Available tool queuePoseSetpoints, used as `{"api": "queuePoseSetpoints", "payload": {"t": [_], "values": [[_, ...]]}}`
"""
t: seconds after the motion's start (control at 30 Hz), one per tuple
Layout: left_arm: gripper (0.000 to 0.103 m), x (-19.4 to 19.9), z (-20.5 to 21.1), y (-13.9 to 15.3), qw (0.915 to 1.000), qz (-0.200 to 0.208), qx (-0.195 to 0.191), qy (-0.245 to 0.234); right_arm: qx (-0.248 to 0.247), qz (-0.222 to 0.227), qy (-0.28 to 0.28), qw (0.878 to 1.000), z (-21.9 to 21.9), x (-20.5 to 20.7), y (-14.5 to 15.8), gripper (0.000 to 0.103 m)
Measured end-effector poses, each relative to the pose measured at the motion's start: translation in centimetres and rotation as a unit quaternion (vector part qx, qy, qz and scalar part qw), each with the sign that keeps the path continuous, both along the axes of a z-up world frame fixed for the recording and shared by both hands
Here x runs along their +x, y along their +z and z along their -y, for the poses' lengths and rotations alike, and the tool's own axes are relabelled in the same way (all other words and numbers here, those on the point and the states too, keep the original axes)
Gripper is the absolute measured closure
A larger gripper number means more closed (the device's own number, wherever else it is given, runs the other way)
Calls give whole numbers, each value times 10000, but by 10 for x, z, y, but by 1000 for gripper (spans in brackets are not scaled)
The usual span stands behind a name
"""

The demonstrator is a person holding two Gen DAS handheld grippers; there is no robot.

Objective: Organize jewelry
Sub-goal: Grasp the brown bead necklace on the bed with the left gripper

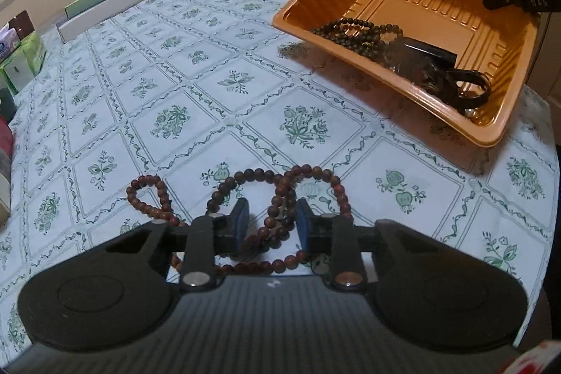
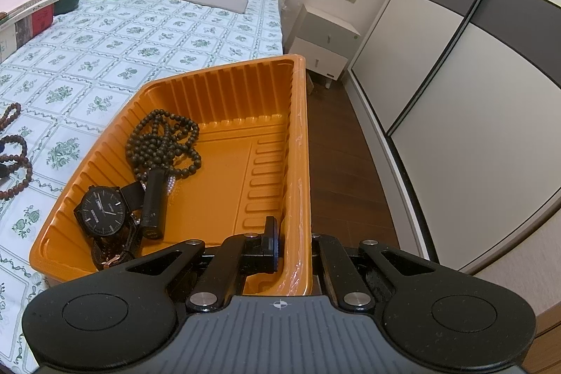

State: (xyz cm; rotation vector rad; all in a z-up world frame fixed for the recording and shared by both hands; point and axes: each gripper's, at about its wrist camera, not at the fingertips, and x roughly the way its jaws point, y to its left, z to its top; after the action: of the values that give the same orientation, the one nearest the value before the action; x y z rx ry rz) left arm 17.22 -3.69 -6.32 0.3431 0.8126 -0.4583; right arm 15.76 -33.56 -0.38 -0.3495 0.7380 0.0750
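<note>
L gripper (image 1: 272, 222) is sitting low over the reddish-brown bead strand (image 1: 280, 198), jaws released, w/ a bunch of the beads lying between the two blue pads (image 1: 241, 222). The strand is lying in loose loops on the desk (image 1: 196, 83), on the floral cloth, partly running back under the gripper body. Nothing clamped yet.

R gripper (image 2: 294, 244) is grasping the orange tray (image 2: 231, 100) by its near-right wall: one finger inside, the other outside the rim, tray wall pinched between. In the left wrist view the tray is looking tilted, w/ its contents slid to the low corner. Inside: dark bead strand (image 2: 164, 142), black watch (image 2: 101, 209), a dark cylinder (image 2: 154, 202) lying beside the watch, plus a strap or buckle bit near the corner, hard to make out.

Doing this step well, imo:
- Be closing L on the thickest cluster of beads, not a single run, so the strand isn't slipping thru the pads.
- Be lifting straight up & slow; loops will likely be dangling and swinging, and the part under the gripper may be dragging.
- Be keeping R steady, tray mouth facing the L side, tilt modest so the watch isn't sliding out.
- Be lowering the trailing loops into the tray's bare area first, then releasing, so nothing is hanging over the rim or tangling w/ the dark beads.
</note>
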Motion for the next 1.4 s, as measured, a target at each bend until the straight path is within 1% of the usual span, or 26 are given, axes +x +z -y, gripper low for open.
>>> {"api": "queuePoseSetpoints", "payload": {"t": [0.07,0.23,0.33,0.47,0.57,0.8,0.93,0.97,1.0,1.03,1.13,1.2,1.3,1.4], "values": [[87,1,0,0,10000,-62,-18,-31,9,-5,-9,10000,0,0,0,99],[97,1,-1,3,9998,-171,-43,-91,9,-8,-14,10000,1,0,-1,99],[97,-1,-5,10,9998,-153,-93,-107,16,-8,-16,10000,1,0,-1,99],[97,-3,-12,28,9999,-1,-148,-66,11,-9,-15,10000,1,1,-1,99],[97,-2,-18,50,9996,225,-148,-15,10,-7,-11,10000,1,0,-1,99],[97,4,-36,110,9969,706,-323,92,1,-3,-6,10000,1,1,0,99],[97,10,-47,149,9932,1030,-509,186,2,8,-2,10000,1,1,0,99],[98,11,-48,159,9923,1100,-529,209,-2,7,-2,10000,1,0,0,99],[102,12,-50,167,9913,1179,-539,225,-4,6,-4,10000,1,0,0,99],[103,14,-50,175,9901,1262,-560,238,-1,4,-4,10000,1,0,1,99],[103,17,-52,202,9863,1503,-623,270,-2,5,-2,10000,1,0,1,99],[103,19,-52,214,9845,1626,-604,263,-1,6,-3,10000,1,0,1,99],[103,23,-49,220,9844,1647,-578,201,-3,4,-2,10000,1,0,1,99],[103,28,-47,200,9885,1398,-521,238,0,6,-6,10000,1,0,1,99]]}}
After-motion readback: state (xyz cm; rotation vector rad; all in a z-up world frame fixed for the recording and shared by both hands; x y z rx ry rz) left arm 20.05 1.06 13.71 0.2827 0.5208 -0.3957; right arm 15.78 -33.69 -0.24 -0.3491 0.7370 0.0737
